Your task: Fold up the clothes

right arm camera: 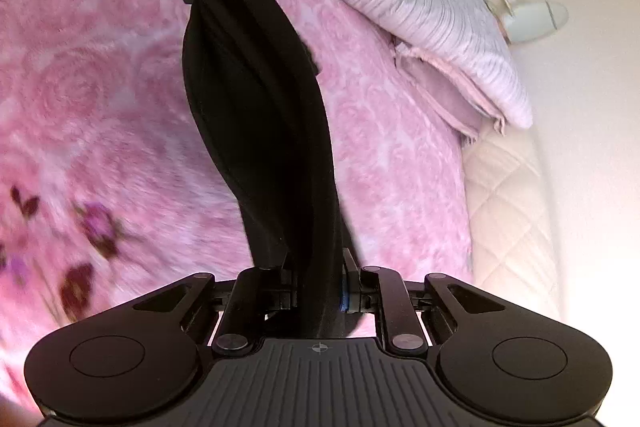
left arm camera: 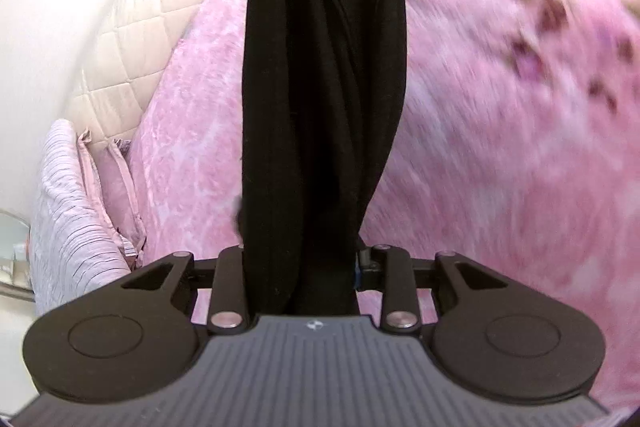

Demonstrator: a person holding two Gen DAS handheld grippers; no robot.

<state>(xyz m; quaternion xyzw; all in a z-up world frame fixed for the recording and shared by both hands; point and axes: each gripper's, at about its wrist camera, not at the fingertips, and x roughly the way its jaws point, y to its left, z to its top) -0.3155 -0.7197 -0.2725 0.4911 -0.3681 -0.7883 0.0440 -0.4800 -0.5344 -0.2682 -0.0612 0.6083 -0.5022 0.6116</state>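
The black garment [right arm camera: 256, 115] hung bunched and twisted in the air between the two grippers, above the pink blanket [right arm camera: 400, 147] on the bed, so the step in hand looked like stretching it out before laying it down to fold. To do that well, both ends would have needed to be pulled gently apart until the twist dropped out, kept level, then lowered flat onto the blanket without letting the cloth rope up again.

Nearest the camera, the right gripper [right arm camera: 320, 291] had its fingers closed tight on one end of the garment, the cloth pinched in the narrow gap. The left gripper [left arm camera: 300, 267] likewise clamped the other end, with a thick gather of fabric filling the space between its fingers. From the right wrist view, the left gripper showed at the far end of the garment, gripping it there.

Farther off, striped pillows [right arm camera: 420, 11] lay at the edge of the bed, beside the quilted mattress [right arm camera: 508, 195].
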